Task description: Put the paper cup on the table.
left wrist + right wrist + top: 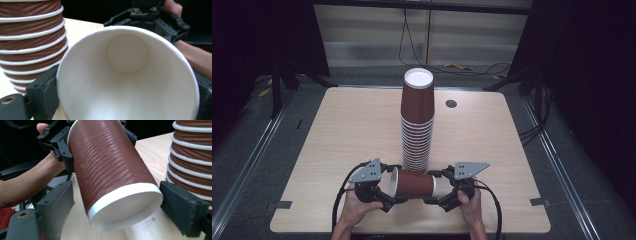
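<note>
A tall stack of upturned brown ribbed paper cups [417, 120] stands mid-table. In front of it one brown cup [414, 183] lies level in the air between my two grippers. My left gripper [395, 185] is shut on the cup's open mouth. In the left gripper view its jaws press both sides of the white rim [127, 75]. My right gripper [432, 186] is open around the cup's base. In the right gripper view its right pad [182, 207] lies against the base rim [110, 165], and its left pad [60, 202] stands apart from it.
The light wooden table [337, 130] has a round dark grommet [451, 103] behind and right of the stack. Black cables run over the floor beyond the far edge. The stack [192, 157] rises close beside the held cup.
</note>
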A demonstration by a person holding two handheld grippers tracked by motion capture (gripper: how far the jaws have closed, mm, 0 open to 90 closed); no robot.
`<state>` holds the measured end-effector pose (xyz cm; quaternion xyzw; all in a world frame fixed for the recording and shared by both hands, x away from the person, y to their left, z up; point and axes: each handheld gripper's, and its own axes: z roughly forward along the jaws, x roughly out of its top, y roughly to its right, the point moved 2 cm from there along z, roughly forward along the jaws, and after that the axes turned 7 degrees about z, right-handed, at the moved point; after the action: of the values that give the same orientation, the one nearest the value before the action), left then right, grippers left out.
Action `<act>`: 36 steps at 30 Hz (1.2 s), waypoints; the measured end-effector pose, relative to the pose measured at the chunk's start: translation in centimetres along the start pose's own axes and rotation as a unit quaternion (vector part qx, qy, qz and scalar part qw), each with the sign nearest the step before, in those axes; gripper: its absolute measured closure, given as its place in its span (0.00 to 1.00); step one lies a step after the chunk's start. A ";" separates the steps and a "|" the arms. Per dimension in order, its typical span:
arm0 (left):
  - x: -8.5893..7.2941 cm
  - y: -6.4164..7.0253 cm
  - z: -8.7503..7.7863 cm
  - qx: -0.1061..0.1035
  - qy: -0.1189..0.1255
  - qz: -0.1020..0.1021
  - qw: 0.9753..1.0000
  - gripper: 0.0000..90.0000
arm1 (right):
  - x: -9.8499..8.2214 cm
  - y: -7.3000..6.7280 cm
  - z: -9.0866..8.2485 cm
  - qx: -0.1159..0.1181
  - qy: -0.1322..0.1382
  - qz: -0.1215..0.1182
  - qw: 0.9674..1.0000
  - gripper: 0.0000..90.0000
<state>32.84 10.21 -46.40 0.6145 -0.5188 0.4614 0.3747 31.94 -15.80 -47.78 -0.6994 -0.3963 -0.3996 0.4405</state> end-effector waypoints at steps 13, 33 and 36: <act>-0.5 -0.5 -1.5 0.026 -0.030 -0.006 0.999 0.07 | -1.0 0.3 -1.9 -0.095 0.061 0.016 0.993 0.14; -0.4 -1.6 -5.4 0.077 -0.066 -0.025 0.995 0.07 | -2.5 1.3 -4.0 -0.363 0.148 0.045 0.919 0.15; -0.6 -1.9 -5.9 0.083 -0.078 -0.030 0.993 0.07 | -2.9 1.3 -4.0 -0.395 0.163 0.043 0.903 0.15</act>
<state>33.63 16.25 -45.22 0.6927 -0.4876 0.4423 0.2946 31.25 -20.54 -49.65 -0.7576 -0.0986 -0.6123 0.2036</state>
